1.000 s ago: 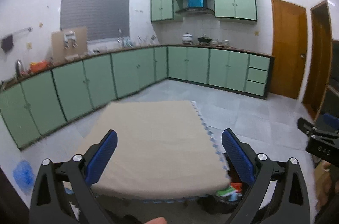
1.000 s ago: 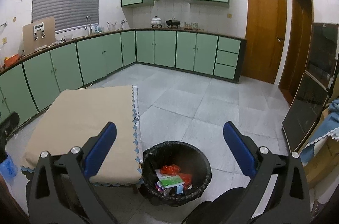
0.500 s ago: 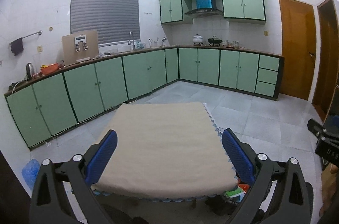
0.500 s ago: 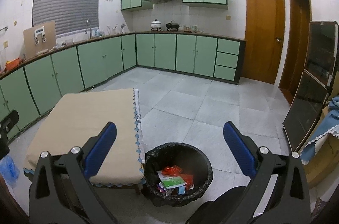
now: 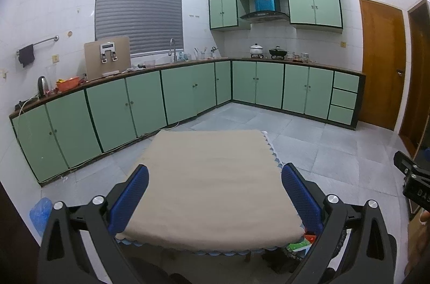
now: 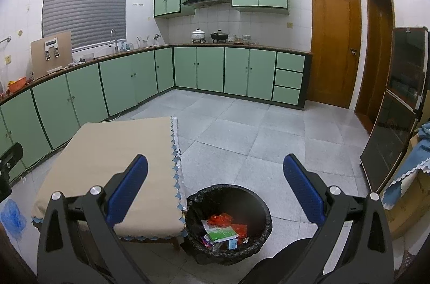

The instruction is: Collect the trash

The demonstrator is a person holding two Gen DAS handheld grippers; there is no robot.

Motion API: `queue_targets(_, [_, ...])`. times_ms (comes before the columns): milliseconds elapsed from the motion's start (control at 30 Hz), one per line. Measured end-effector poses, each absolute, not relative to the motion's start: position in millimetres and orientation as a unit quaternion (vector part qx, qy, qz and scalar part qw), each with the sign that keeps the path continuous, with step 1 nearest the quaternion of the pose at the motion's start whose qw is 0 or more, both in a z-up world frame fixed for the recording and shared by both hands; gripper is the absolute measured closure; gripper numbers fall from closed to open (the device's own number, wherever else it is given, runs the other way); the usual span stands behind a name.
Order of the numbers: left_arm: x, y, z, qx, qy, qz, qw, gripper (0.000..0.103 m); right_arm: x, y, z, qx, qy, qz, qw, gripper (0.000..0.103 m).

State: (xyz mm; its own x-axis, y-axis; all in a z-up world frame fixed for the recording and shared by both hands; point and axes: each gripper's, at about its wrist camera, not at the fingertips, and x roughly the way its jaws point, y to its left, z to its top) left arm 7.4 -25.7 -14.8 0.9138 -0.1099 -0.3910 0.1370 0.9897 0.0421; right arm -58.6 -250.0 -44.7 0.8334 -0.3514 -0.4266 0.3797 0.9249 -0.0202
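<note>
Left wrist view: we see the left tool [image 5: 215,195] held above the near edge of a low table [image 5: 209,176], its two blue-padded fingers [image 5: 129,200] spread wide with nothing between them. The table carries a beige cloth with a blue scalloped trim, and its top is bare. At the lower right, just past the table's corner, we glimpse the rim of the trash bin [image 5: 298,249] with a green wrapper inside; most of it is hidden by the cloth and the tool. At the right edge we note part of the right tool's black body [image 5: 411,176].

Right wrist view: we see the right tool [image 6: 215,192], also wide and holding nothing, poised above the trash bin [image 6: 228,219]. The bin stands on the grey tiled floor [image 6: 268,136], just beside the table's [image 6: 107,149] right near corner, and is lined with a black bag. Inside it we find the trash [image 6: 223,230]: a red wrapper, a green-and-white packet, and smaller scraps we cannot identify. Green cabinets [image 6: 121,85] run along the far walls under a worktop with a faucet and pots, and a wooden door [image 6: 333,44] stands shut at the right. A blue bag [image 6: 10,214] lies on the floor to the left of the table.
</note>
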Motion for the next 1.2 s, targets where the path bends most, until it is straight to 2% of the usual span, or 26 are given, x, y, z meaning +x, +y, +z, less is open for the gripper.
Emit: queue_targets(1200, [7.0, -25.6, -13.0, 0.036, 0.198, -0.063, 0.978, 0.006, -56.1, -257.0, -42.7, 0.034, 0.213, -0.194, 0.957, 0.005])
